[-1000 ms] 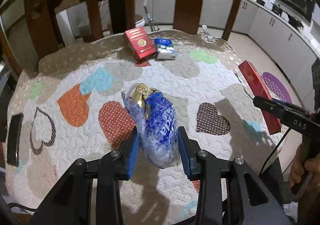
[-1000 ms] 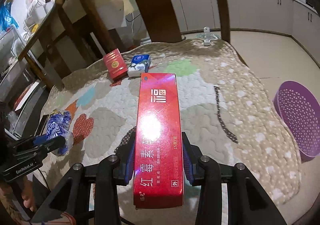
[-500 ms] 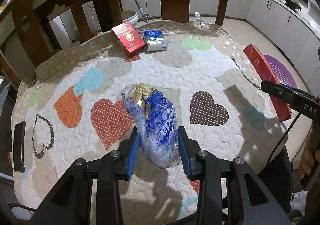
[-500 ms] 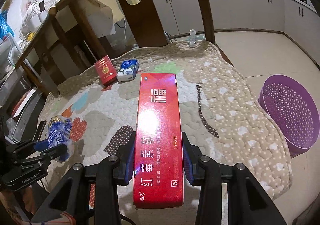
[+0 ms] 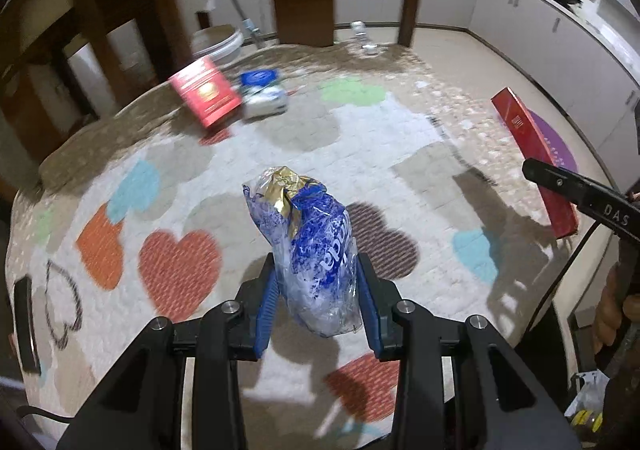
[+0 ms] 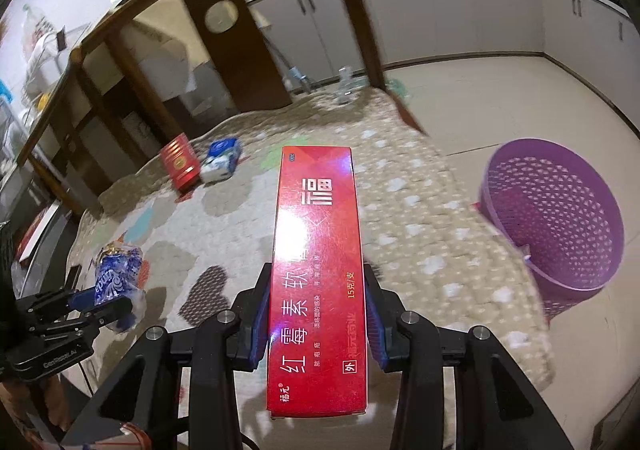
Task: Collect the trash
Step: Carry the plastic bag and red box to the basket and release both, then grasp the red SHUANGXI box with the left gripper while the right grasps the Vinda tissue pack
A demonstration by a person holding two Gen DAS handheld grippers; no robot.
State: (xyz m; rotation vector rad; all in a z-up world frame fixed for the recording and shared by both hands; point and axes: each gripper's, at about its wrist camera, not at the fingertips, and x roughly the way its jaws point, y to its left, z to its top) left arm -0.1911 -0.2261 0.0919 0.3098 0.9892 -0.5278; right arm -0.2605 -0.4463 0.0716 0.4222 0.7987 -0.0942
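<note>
Both my grippers shifted toward the purple basket (image 6: 556,226) at 3 o'clock, left gripper (image 5: 316,290) clamped on blue wrapper (image 5: 312,246), right gripper (image 6: 316,314) clamped on red box (image 6: 318,274).

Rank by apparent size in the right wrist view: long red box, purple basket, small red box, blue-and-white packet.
1. long red box, though nearness inflates it
2. purple basket
3. small red box and blue-and-white packet: too alike to rank

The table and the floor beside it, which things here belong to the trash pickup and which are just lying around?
Part of the job:
- blue wrapper, clamped in the left tongs
- long red box, clamped in the right tongs
- purple basket on the floor

Just lying there for now:
- small red box
- blue-and-white pack
- quilted heart cover
</note>
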